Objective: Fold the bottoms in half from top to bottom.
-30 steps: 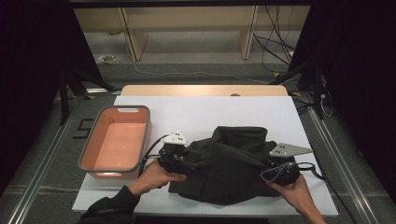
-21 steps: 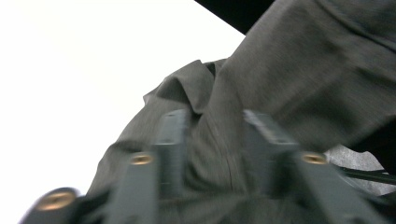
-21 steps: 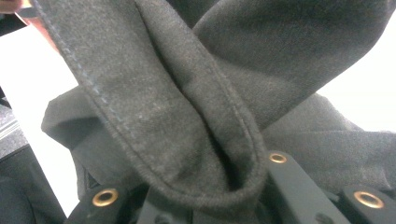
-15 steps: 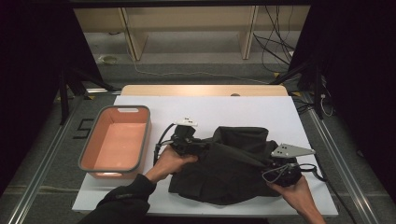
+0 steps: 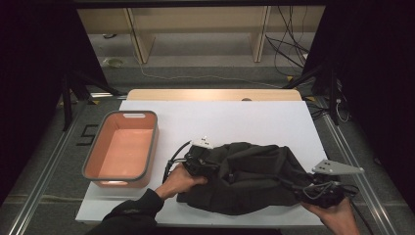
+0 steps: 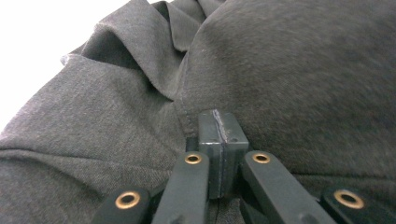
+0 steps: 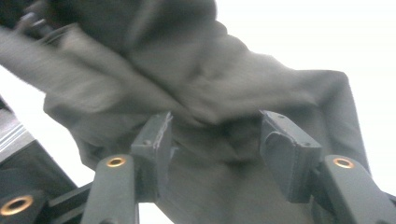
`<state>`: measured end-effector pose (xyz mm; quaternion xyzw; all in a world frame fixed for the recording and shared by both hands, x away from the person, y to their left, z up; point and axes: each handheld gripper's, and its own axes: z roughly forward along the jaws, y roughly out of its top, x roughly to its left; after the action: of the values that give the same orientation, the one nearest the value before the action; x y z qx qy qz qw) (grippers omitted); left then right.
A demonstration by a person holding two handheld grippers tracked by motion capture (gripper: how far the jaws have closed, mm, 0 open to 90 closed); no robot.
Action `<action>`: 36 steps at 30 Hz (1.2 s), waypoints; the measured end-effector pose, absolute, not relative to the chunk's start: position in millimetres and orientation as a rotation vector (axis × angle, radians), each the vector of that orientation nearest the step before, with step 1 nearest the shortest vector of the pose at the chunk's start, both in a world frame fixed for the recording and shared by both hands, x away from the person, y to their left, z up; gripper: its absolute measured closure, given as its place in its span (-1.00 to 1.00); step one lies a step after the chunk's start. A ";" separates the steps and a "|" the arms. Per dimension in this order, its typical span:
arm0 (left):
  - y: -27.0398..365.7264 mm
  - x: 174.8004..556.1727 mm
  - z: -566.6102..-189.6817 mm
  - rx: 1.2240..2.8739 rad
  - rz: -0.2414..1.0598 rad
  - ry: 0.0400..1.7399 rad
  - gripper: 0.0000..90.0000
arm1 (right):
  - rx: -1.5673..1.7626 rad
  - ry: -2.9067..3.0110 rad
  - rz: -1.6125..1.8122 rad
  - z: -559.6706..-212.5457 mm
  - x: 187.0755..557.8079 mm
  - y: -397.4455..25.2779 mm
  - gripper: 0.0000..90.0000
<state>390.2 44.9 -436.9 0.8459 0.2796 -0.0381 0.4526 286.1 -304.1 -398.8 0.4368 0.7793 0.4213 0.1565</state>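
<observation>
A crumpled dark grey garment (image 5: 254,178) lies on the near right part of the white table (image 5: 235,120). A hand holds my left gripper (image 5: 198,159) at the garment's left edge. In the left gripper view its pads (image 6: 217,128) are pressed together at a hem fold of the grey cloth (image 6: 289,70). My right gripper (image 5: 318,189) sits at the garment's right end, under its grey plate (image 5: 337,168). In the right gripper view, the right gripper (image 7: 219,135) has its jaws wide apart, with bunched cloth (image 7: 187,79) lying between them.
An orange tub (image 5: 152,142) with a grey rim stands on the table's left side with nothing in it. Bare white table lies beyond the garment. Cables (image 5: 173,161) trail from the left gripper. Wooden shelving and floor cables are behind the table.
My left gripper has moved right along the garment's left edge, lifting a little and coming back down. The garment's left side is bunched further in. The right gripper has barely shifted.
</observation>
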 end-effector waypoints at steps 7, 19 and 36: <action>42.1 375.6 -446.4 2.142 -0.109 0.665 0.98 | 1.354 2.182 1.056 -398.4 301.8 -304.9 0.42; 59.7 369.8 -432.4 2.085 -0.034 0.799 0.88 | 1.263 2.349 1.006 -400.7 327.1 -243.5 0.74; 74.7 376.5 -435.2 2.054 -0.058 1.077 0.08 | 1.361 2.313 0.825 -415.3 319.5 -236.0 0.23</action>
<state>376.5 74.7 -435.2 0.8117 0.4257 -0.0228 0.3991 319.5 -236.0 -415.3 0.4780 0.8124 0.2897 0.1661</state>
